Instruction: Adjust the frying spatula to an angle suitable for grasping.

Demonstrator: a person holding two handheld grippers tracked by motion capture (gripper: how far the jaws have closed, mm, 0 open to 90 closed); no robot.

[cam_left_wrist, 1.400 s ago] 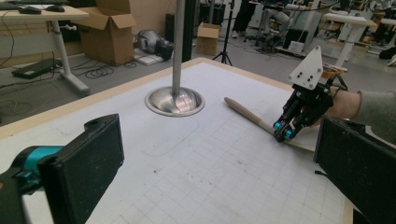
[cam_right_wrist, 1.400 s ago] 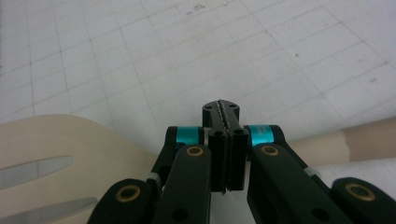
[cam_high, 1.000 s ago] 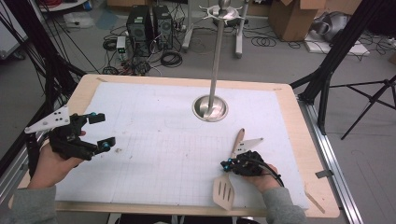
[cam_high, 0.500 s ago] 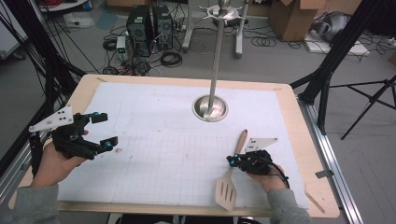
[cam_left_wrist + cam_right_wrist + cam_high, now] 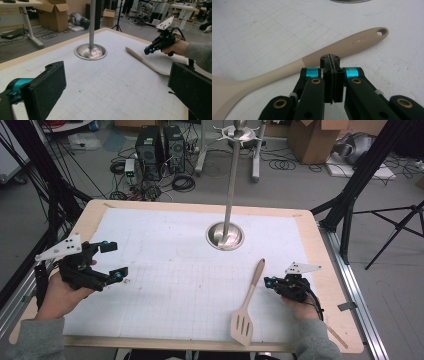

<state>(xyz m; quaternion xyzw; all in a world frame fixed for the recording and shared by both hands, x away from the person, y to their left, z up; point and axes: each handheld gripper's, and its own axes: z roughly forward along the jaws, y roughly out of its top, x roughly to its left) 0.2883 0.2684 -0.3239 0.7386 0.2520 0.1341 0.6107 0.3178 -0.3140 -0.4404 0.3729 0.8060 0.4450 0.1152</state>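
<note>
A beige slotted spatula point(image 5: 248, 305) lies flat on the white grid mat, its handle pointing toward the metal stand and its head near the front edge. My right gripper point(image 5: 269, 282) sits just right of the handle, jaws shut with nothing between them. In the right gripper view the shut tips point(image 5: 330, 58) point at the spatula's handle point(image 5: 352, 43), which lies just beyond them. My left gripper point(image 5: 113, 260) hovers over the mat's left side, wide open and empty. In the left gripper view, that gripper point(image 5: 117, 87) faces the spatula point(image 5: 146, 63) and the right gripper point(image 5: 149, 50).
A metal stand has a round base point(image 5: 225, 236) at the mat's far middle and a tall pole point(image 5: 232, 175). The wooden table's rim point(image 5: 330, 270) frames the mat. Cables, computer cases and boxes lie on the floor beyond.
My right gripper, shut throughout, has slid to the right from over the spatula's handle to a spot beside it. The spatula and the left gripper have stayed put.
</note>
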